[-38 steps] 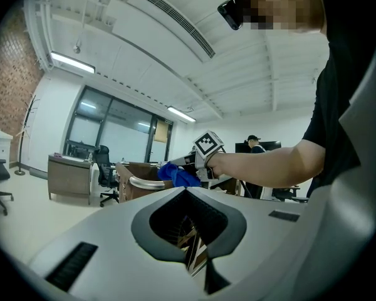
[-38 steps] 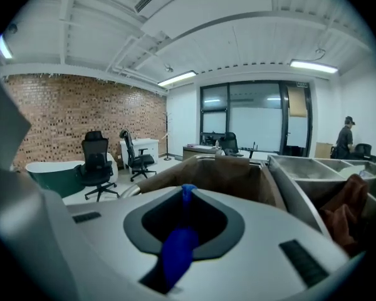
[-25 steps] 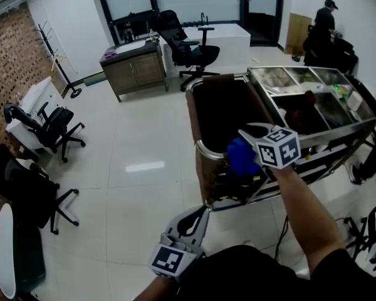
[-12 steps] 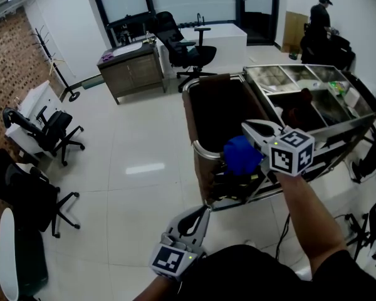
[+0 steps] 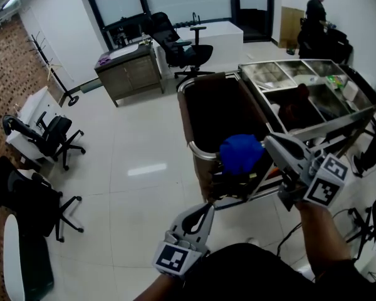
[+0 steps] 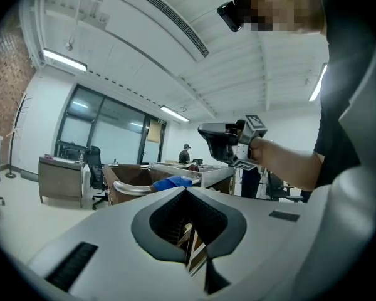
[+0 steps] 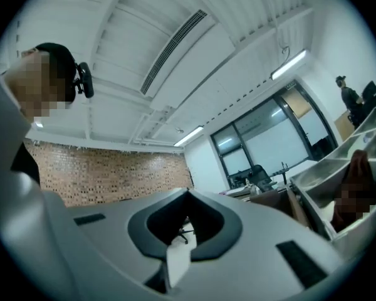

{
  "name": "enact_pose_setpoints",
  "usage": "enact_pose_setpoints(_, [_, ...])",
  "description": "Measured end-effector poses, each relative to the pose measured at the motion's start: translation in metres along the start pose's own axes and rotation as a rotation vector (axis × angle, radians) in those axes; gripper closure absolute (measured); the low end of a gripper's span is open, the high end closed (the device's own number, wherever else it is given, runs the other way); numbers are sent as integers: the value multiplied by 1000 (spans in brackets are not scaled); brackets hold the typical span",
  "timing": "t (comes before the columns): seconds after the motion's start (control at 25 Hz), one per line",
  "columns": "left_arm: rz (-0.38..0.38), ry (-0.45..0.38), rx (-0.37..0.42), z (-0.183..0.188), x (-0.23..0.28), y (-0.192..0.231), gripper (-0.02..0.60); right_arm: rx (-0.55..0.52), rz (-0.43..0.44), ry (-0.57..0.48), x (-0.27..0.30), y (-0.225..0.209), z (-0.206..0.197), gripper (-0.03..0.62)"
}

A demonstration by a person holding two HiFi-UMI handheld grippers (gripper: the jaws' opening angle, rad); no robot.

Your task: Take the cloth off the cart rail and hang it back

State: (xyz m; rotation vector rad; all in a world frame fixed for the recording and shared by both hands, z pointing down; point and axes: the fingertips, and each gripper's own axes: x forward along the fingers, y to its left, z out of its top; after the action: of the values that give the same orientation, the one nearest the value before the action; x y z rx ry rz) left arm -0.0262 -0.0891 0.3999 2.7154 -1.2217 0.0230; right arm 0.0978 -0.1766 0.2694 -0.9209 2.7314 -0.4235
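Note:
A blue cloth (image 5: 240,152) hangs bunched over the curved steel rail (image 5: 198,150) at the near end of the cart. My right gripper (image 5: 271,142) is just to the right of the cloth, apart from it, and shut with nothing in it. Low in the head view, my left gripper (image 5: 207,207) points up toward the cart; it is shut and holds nothing. The left gripper view shows the cloth (image 6: 175,182) on the rail (image 6: 133,189) and the right gripper (image 6: 216,140) held above them. The right gripper view looks up at the ceiling and the brick wall.
The cart carries a dark bin (image 5: 222,115) and steel trays (image 5: 301,80). Beyond it are a wooden desk (image 5: 130,71) and a black office chair (image 5: 182,49). More chairs (image 5: 47,133) stand at the left. A person (image 5: 314,14) stands at the back right.
My right gripper has drawn back from the cloth, down and to the right, and its jaws have closed. The cloth stays on the rail. The left gripper has hardly moved.

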Motion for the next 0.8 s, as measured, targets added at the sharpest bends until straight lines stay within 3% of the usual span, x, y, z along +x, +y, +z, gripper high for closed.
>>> enact_pose_setpoints(0.28, [-21, -7, 7, 5, 10, -8, 581, -36, -10, 2, -52, 25, -15, 588])
enact_pose_setpoints(0.48, [-31, -6, 12, 5, 13, -10, 581, -60, -61, 77, -81, 21, -62, 588])
enact_pose_setpoints(0.64, [-46, 5, 24, 2, 15, -14, 581, -6, -91, 128, -93, 17, -101, 588])
enact_pose_setpoints(0.8, [-70, 23, 34, -2, 20, -21, 581, -62, -121, 227, -96, 9, -143, 589])
